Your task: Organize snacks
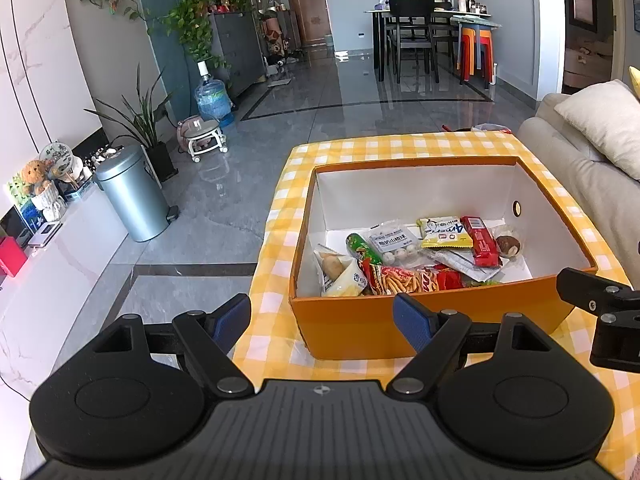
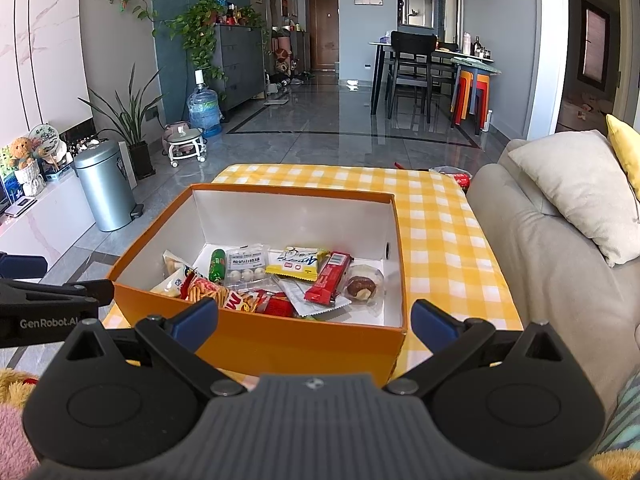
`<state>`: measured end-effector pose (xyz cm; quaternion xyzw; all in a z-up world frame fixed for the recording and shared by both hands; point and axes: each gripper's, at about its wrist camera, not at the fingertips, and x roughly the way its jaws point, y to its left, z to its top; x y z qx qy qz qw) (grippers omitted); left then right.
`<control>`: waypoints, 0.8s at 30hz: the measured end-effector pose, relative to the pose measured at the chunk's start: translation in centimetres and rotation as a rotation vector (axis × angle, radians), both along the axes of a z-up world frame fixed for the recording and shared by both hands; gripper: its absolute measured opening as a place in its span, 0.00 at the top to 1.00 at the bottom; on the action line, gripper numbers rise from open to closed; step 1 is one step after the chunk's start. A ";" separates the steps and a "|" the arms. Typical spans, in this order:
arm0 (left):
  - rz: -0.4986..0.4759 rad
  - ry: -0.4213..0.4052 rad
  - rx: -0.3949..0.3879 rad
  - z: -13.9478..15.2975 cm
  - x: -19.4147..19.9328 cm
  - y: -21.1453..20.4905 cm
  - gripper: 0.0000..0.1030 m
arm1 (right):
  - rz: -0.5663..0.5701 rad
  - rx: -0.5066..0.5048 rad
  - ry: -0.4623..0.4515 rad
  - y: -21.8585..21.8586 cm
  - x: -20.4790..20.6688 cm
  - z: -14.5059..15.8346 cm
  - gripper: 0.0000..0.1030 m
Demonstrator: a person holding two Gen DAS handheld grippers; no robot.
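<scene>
An orange box [image 1: 420,320] [image 2: 280,340] with a white inside stands on the yellow checked tablecloth [image 1: 400,146] [image 2: 440,232]. Several snack packs lie in it: a red bar [image 1: 482,242] [image 2: 330,276], a yellow packet [image 1: 444,232] [image 2: 296,264], a green roll [image 1: 362,250] [image 2: 217,266] and a clear bag of white balls [image 1: 394,244] [image 2: 246,266]. My left gripper [image 1: 322,322] is open in front of the box's near left corner, holding nothing. My right gripper [image 2: 314,322] is open before the box's near wall, also with nothing between its fingers.
A beige sofa [image 2: 560,260] with cushions runs along the table's right side. A metal bin [image 1: 134,196] [image 2: 106,188] stands on the floor to the left. More packets [image 2: 452,174] lie at the table's far right corner. Dining table and chairs stand far back.
</scene>
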<state>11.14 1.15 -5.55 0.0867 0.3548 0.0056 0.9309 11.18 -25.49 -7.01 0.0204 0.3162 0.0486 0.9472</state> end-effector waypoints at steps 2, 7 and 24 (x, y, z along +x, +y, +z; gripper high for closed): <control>0.001 0.000 -0.001 0.1 0.0 0.0 0.08 | 0.000 0.000 -0.001 0.0 0.0 0.0 0.04; -0.001 0.000 0.001 0.1 0.0 0.0 0.08 | -0.001 -0.001 -0.001 0.0 0.0 0.0 0.04; 0.000 -0.001 -0.001 0.1 -0.1 0.0 0.08 | 0.002 -0.007 0.007 0.0 -0.4 0.0 0.04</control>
